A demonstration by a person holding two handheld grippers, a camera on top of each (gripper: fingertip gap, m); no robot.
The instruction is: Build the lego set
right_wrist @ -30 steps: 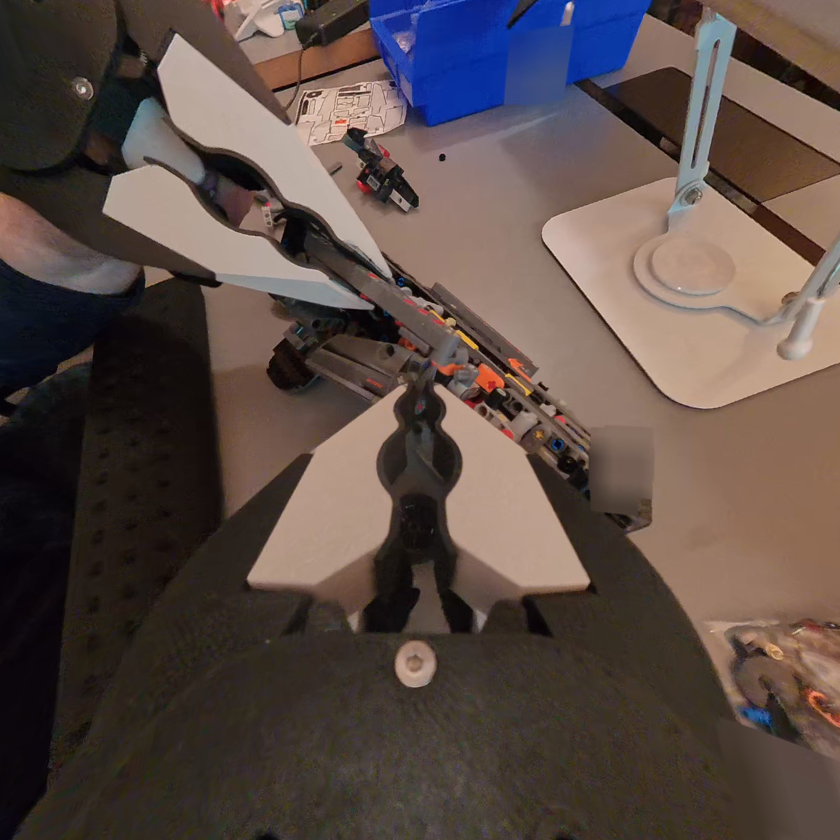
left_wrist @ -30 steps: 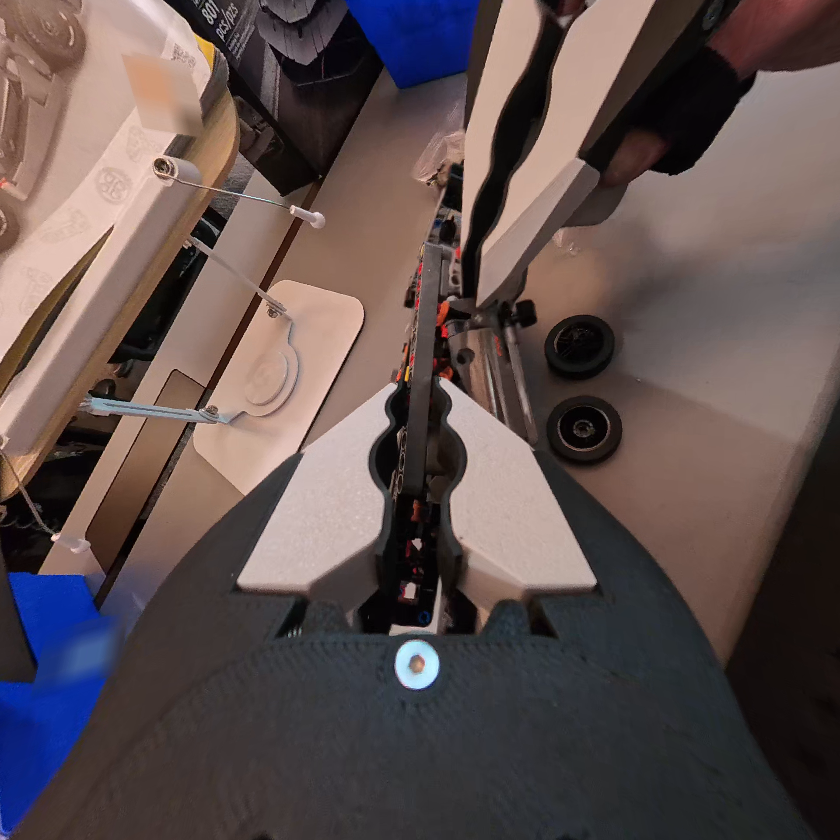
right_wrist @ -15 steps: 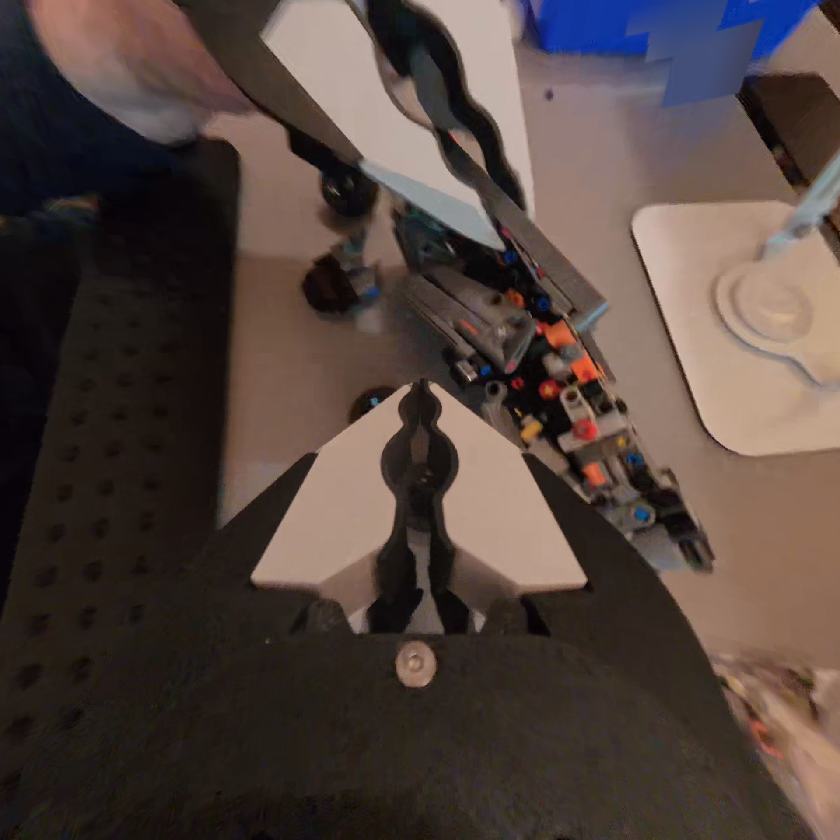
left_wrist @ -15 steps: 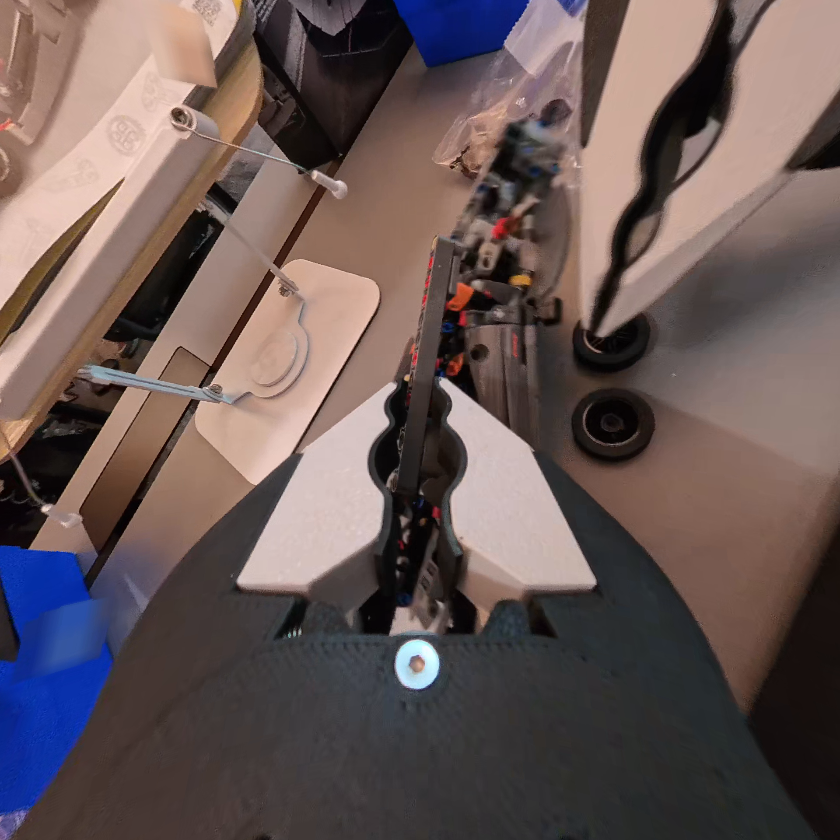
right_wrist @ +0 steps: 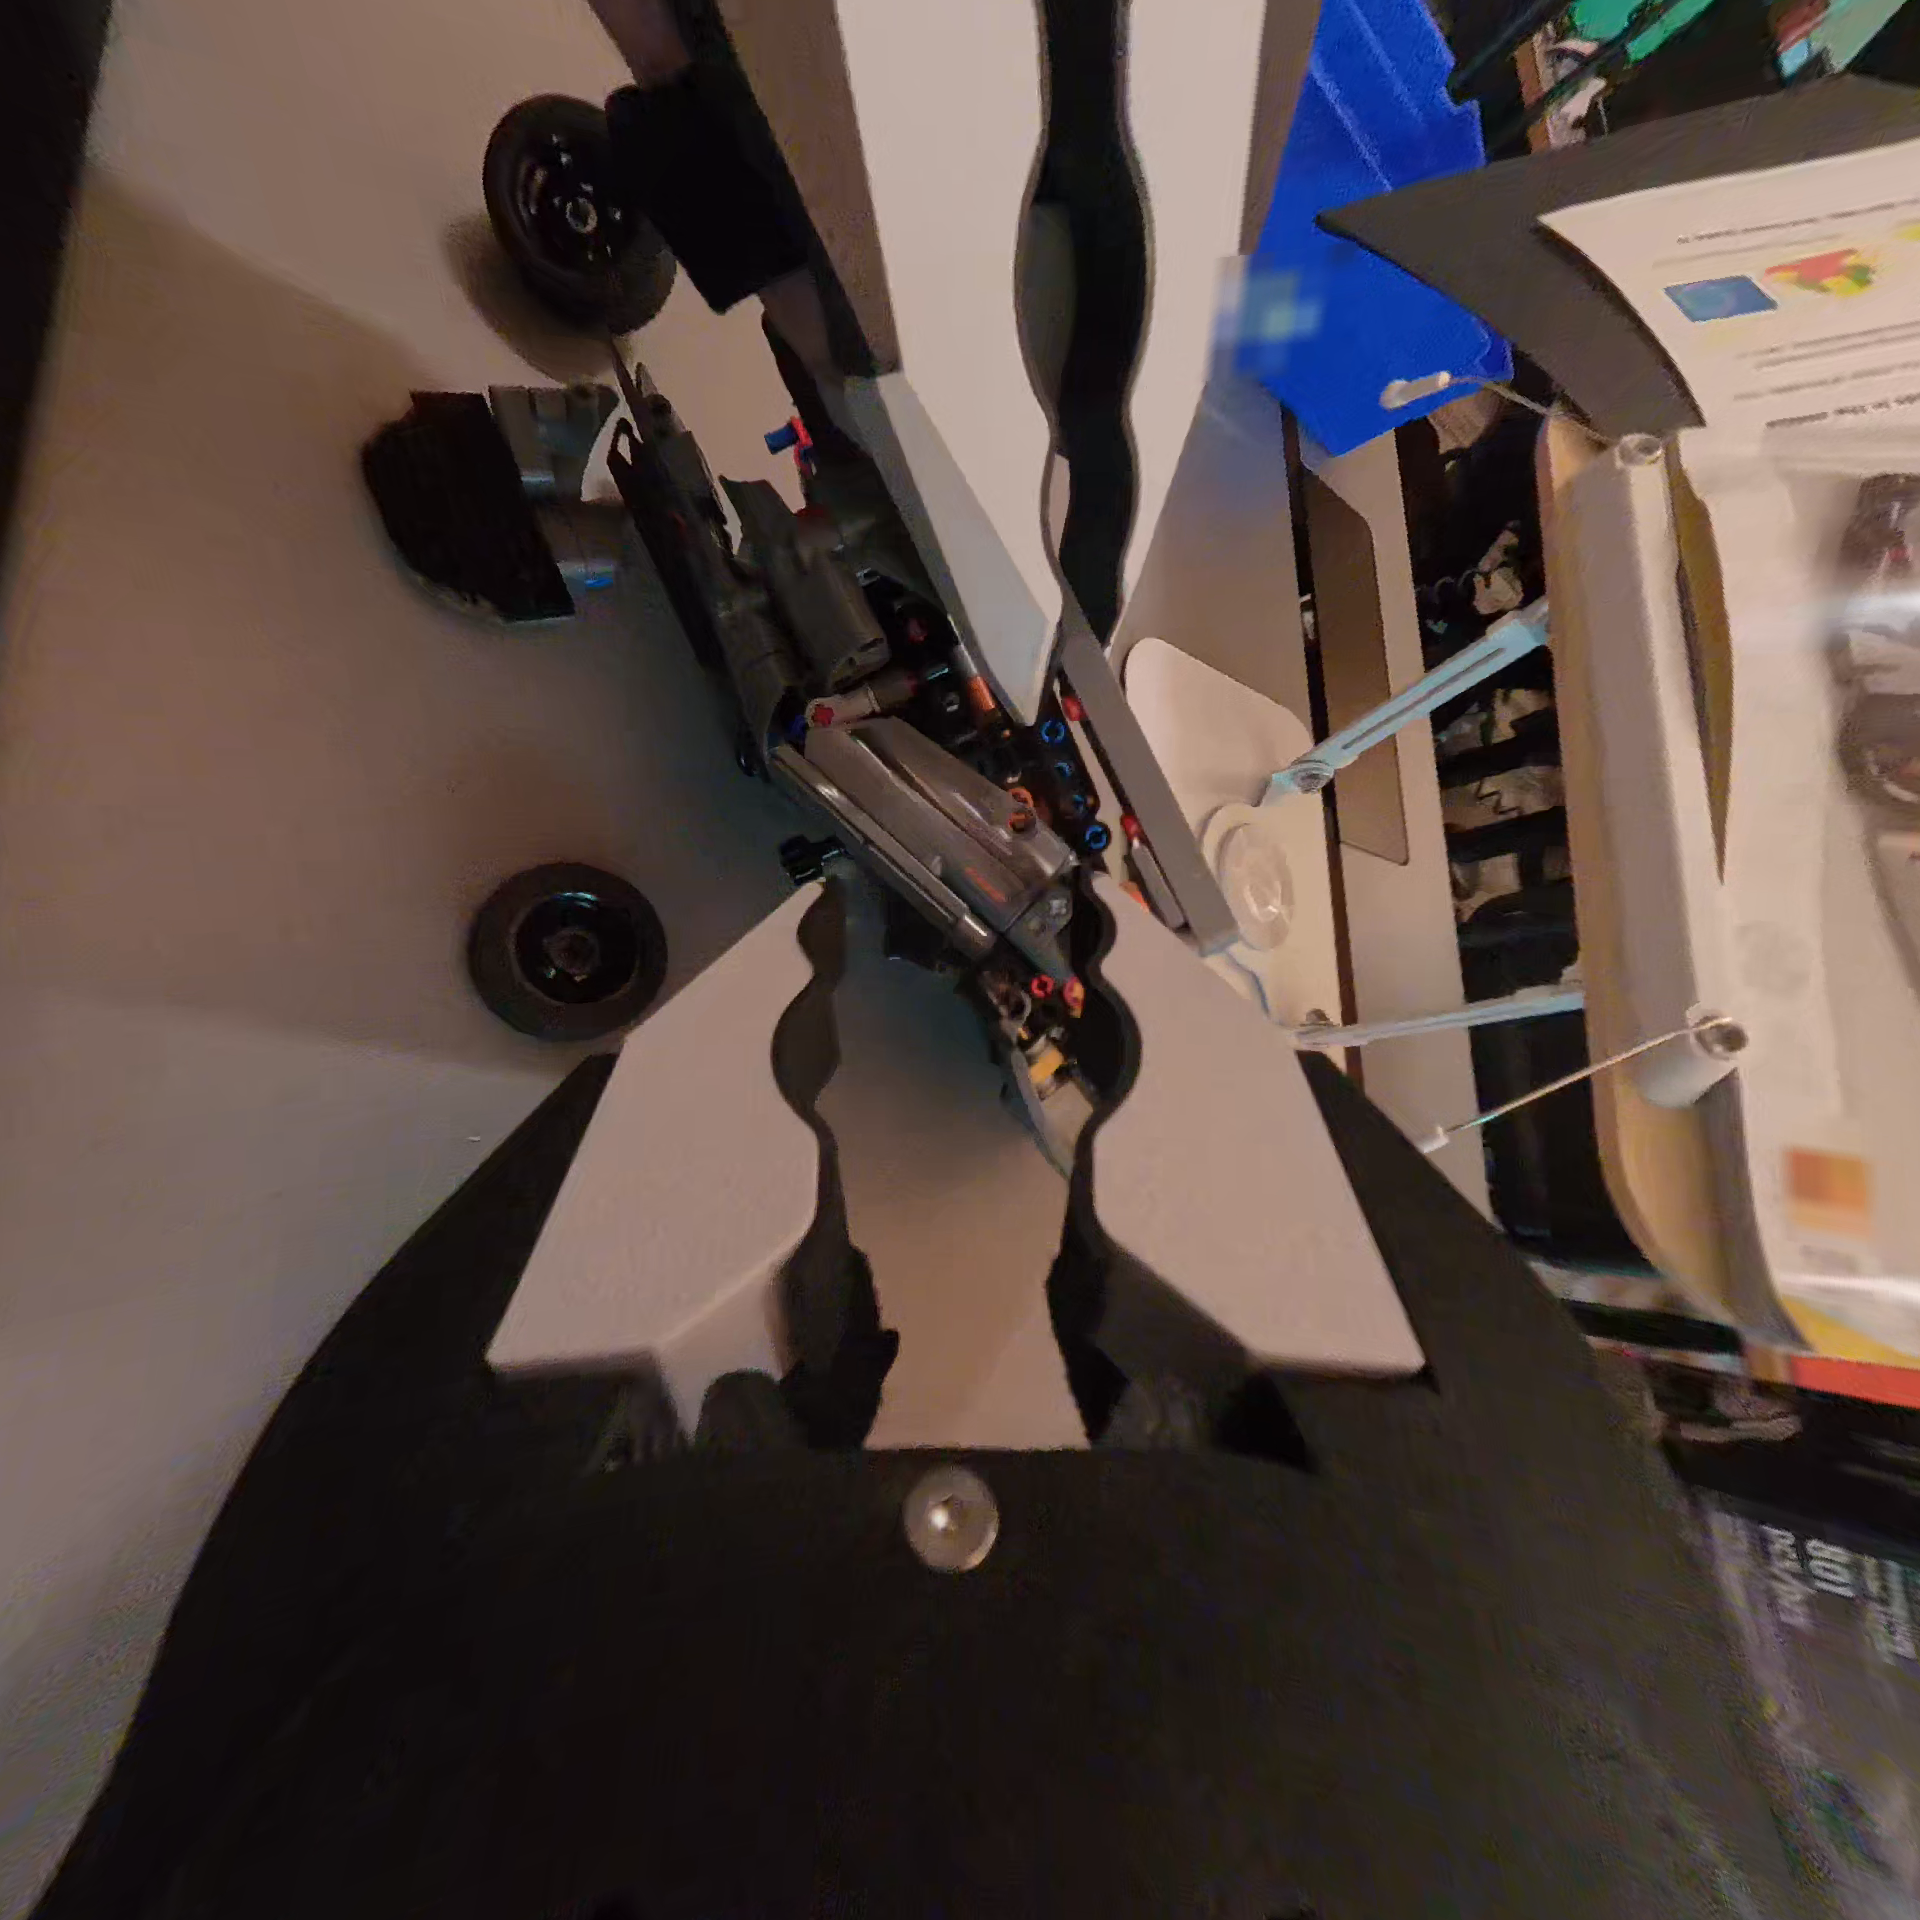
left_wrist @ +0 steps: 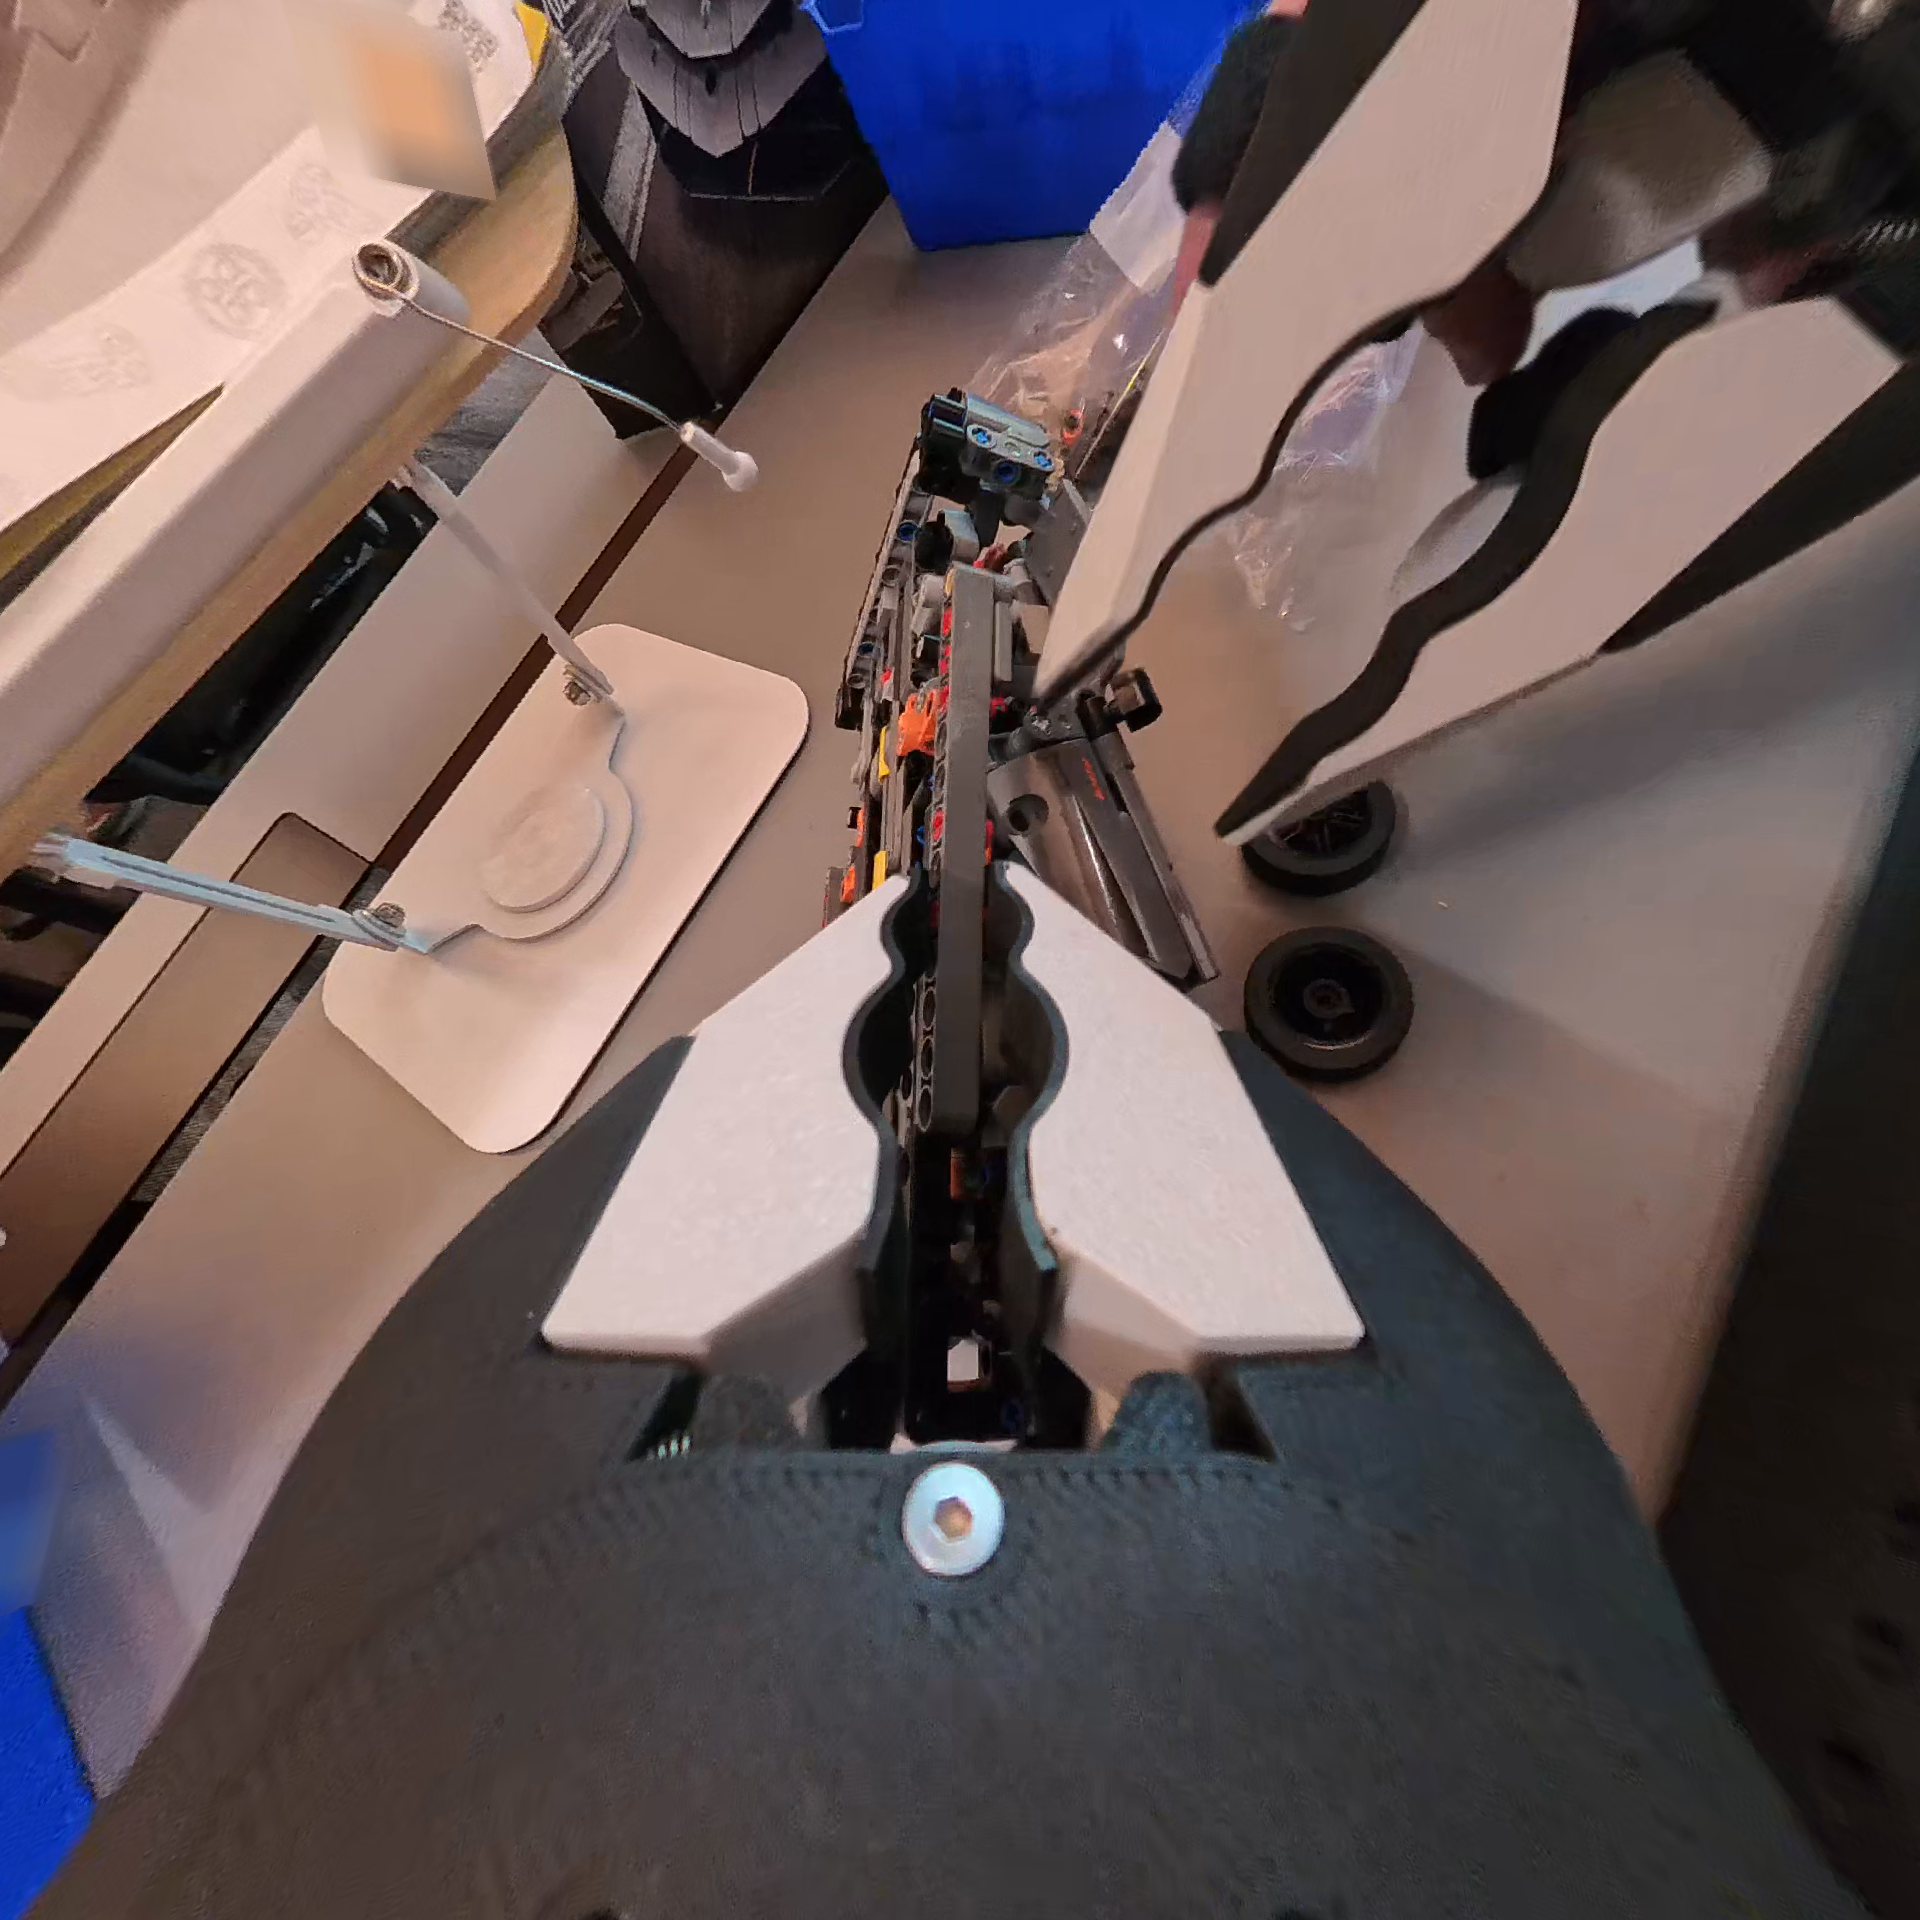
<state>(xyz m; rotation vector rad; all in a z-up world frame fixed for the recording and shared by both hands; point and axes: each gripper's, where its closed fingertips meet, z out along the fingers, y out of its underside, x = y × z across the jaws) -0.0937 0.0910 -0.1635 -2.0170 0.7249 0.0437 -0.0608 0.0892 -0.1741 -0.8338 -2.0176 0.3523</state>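
The left gripper is clenched on a long dark gray beam at the side of the half-built lego car, which lies on the gray bench and stretches away from this gripper. The right gripper is released, its fingers wide apart around the near end of the car, and in the left view one fingertip is touching the model. Two loose black wheels lie on the bench just beside the car, and a white stand base is on its other side
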